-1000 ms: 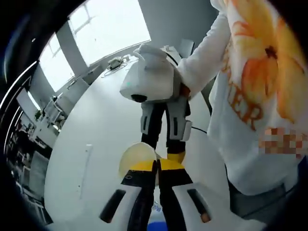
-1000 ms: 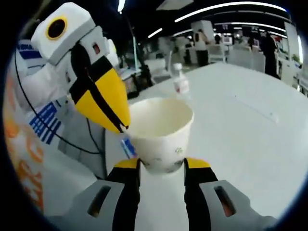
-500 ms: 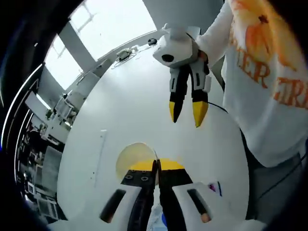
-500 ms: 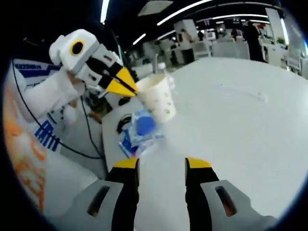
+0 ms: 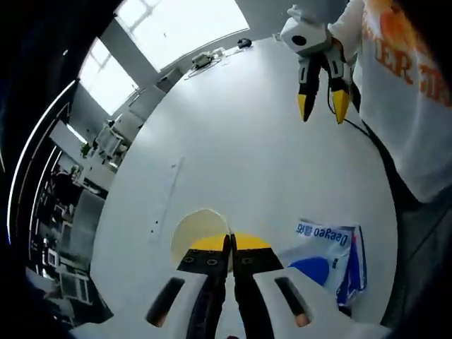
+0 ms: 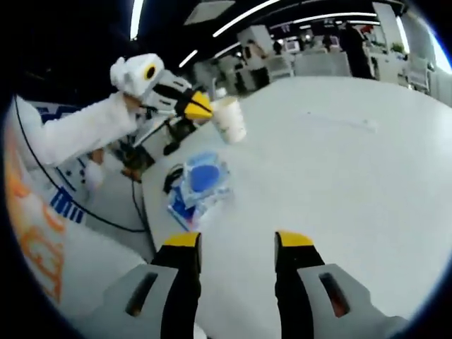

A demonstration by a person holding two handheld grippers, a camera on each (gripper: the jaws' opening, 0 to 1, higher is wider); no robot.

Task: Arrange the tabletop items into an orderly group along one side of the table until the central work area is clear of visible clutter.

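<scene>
Your left claw [image 5: 229,244] pinches the rim of the paper cup [image 5: 199,232], its jaws pressed together on one thin wall, so a tilt or jolt could let the cup slip and tumble onto the bench [image 5: 233,155]. In the right gripper view the cup [image 6: 229,119] hangs lifted above the bench [image 6: 339,162], near its edge, with the blue-and-white packet [image 6: 200,181] lying flat below and just nearer. Your right claw [image 6: 235,241] is empty, jaws parted, held level over bare bench. Farther out, it [image 5: 321,106] points downward over the far side, well apart from the cup.
</scene>
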